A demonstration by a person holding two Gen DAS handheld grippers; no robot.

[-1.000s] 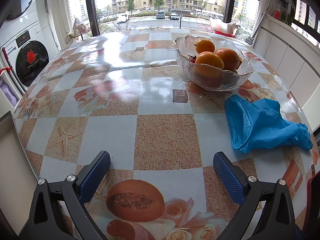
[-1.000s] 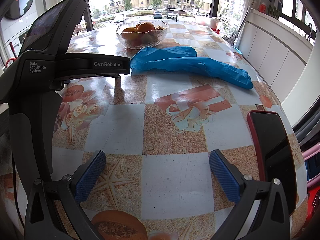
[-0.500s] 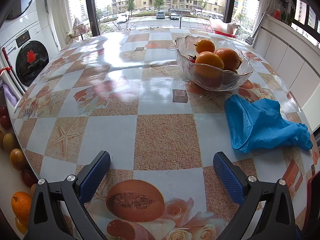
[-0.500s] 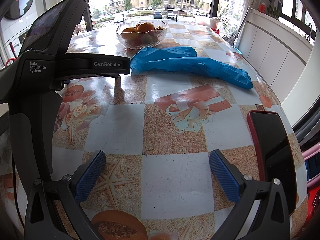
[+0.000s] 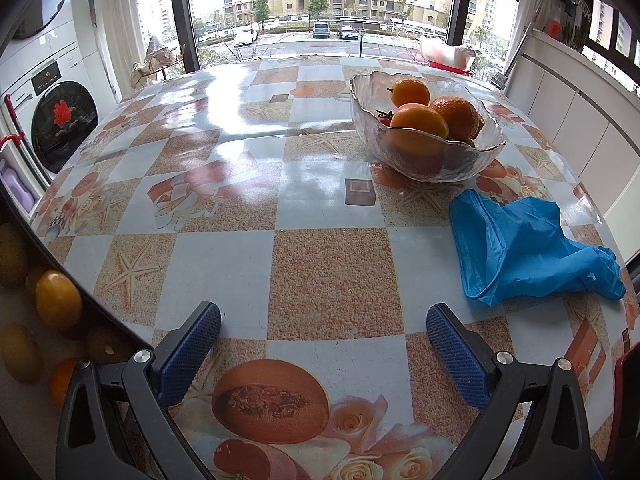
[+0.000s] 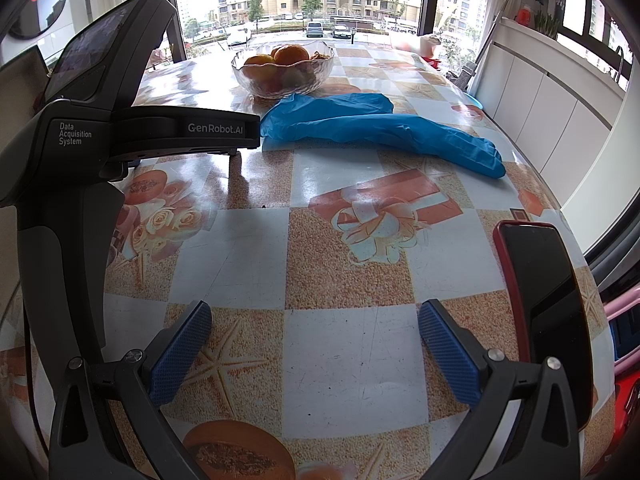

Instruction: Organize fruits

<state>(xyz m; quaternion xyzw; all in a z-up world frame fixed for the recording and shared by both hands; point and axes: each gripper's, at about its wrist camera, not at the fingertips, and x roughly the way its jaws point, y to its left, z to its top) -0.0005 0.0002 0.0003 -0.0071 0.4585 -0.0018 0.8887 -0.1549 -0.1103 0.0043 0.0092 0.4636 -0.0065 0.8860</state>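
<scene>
Left tongs (image 5: pixel 323 330) are seen wide apart, nothing held, low over the surface (image 5: pixel 224 256). Right tongs (image 6: pixel 314 330) are likewise spread wide and empty.

Nearest, at 8 o'clock in the left wrist view, loose fruits (image 5: pixel 58 298) are seen below the surface edge, on something pale that cannot be identified. At 3 o'clock in the right wrist view a phone (image 6: pixel 548 308) in a red case lies close to the surface edge.

Farther, at 2 o'clock in the left wrist view, a blue glove (image 5: pixel 516 248) lies crumpled just beside the glass bowl (image 5: pixel 404 152). At 1 o'clock the bowl is noted, with oranges (image 5: pixel 418 122) piled at rim height.

Risks, judged:
- A round fruit gripped off-centre is likely squeezed out of the pads and lost to the floor.
- A fruit dropped onto the full pile may be expected to roll off; the bowl may be pushed along the glossy cloth.
- The glove may be snagged during the approach to the bowl.
- The phone may be knocked over the edge by a right-side sweep.
- The left tongs body stands close at 9 o'clock in the right wrist view; a collision is possible.
</scene>
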